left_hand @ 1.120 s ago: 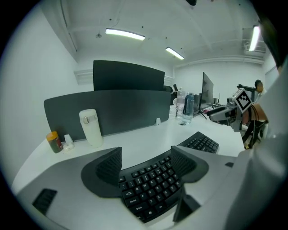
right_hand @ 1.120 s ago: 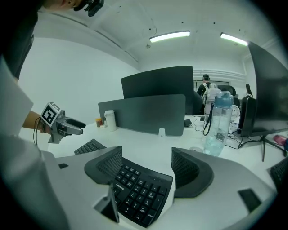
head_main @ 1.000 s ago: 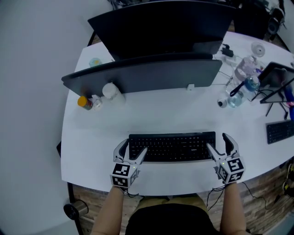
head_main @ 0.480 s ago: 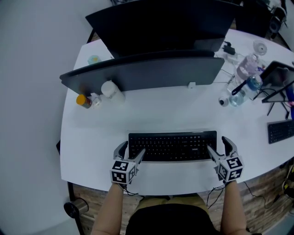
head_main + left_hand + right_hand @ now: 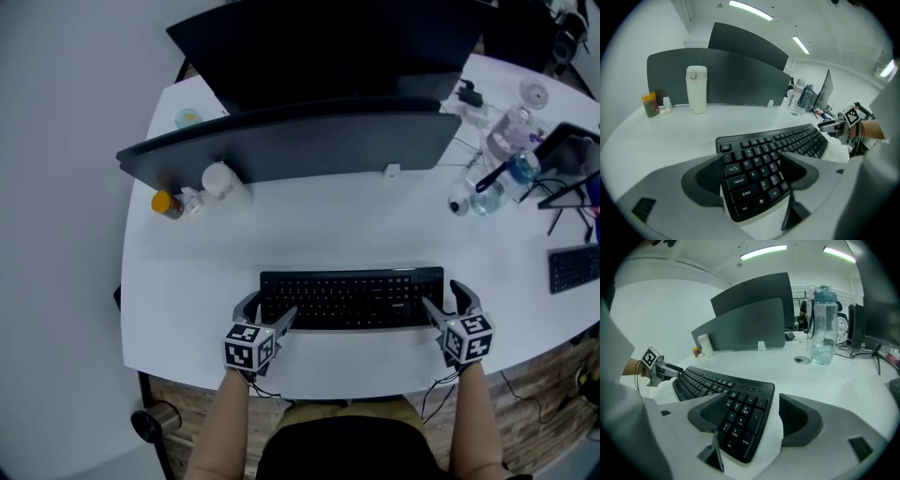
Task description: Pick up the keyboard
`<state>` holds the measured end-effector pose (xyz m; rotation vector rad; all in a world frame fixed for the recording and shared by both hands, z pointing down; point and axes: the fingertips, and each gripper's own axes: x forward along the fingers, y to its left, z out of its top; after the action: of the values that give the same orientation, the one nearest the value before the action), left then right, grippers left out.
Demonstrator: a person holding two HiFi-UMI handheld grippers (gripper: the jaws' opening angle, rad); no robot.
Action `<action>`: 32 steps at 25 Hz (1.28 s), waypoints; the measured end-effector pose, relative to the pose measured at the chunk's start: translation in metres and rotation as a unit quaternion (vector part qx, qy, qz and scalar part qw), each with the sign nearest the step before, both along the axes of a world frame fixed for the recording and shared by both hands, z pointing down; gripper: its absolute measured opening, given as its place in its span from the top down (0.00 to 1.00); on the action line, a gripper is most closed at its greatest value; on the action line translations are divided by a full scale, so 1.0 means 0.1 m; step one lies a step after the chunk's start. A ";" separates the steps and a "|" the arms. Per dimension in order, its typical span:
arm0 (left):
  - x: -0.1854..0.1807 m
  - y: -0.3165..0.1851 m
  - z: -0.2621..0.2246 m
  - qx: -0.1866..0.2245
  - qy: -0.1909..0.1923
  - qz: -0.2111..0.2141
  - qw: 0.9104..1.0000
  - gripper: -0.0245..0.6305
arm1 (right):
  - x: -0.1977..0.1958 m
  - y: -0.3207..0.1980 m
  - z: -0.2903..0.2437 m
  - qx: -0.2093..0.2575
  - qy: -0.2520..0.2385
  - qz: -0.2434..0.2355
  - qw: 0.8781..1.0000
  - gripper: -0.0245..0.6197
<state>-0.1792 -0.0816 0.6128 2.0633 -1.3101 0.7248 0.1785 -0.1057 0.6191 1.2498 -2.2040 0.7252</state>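
Note:
A black keyboard lies flat on the white table, near its front edge. My left gripper is at the keyboard's left end. Its jaws have just been opening and stand wide, with the keyboard's left corner between them; the right jaw hangs over the keys. My right gripper is at the right end, also open. Its left jaw hangs over the number pad, and its right jaw stands off the keyboard's edge with bare table between. No pad presses on the keyboard.
A grey divider panel and a dark monitor stand behind the keyboard. A white bottle and a small orange-lidded jar sit at back left. Water bottles and cables crowd the back right. A second keyboard lies at the right edge.
Both grippers have sunk toward the table at the keyboard's two ends. The left jaws stand a little wider. The keyboard has not moved.

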 end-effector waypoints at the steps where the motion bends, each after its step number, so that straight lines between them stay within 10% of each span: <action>1: -0.02 -0.01 0.01 -0.002 0.002 -0.004 1.000 0.41 | 0.00 0.00 0.03 -0.005 -0.001 0.001 1.000 0.48; 18: -0.24 -0.04 0.15 -0.037 -0.023 -0.028 0.999 0.40 | -0.01 0.00 0.28 -0.056 -0.033 0.010 0.998 0.48; 32: -0.24 -0.01 0.28 -0.069 0.033 -0.049 0.996 0.39 | -0.01 0.01 0.34 -0.092 -0.062 0.021 0.994 0.48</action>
<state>-0.2036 -0.0821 0.6409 1.8832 -1.2782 0.6790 0.1774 -0.1045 0.6533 1.1903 -2.1557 1.0228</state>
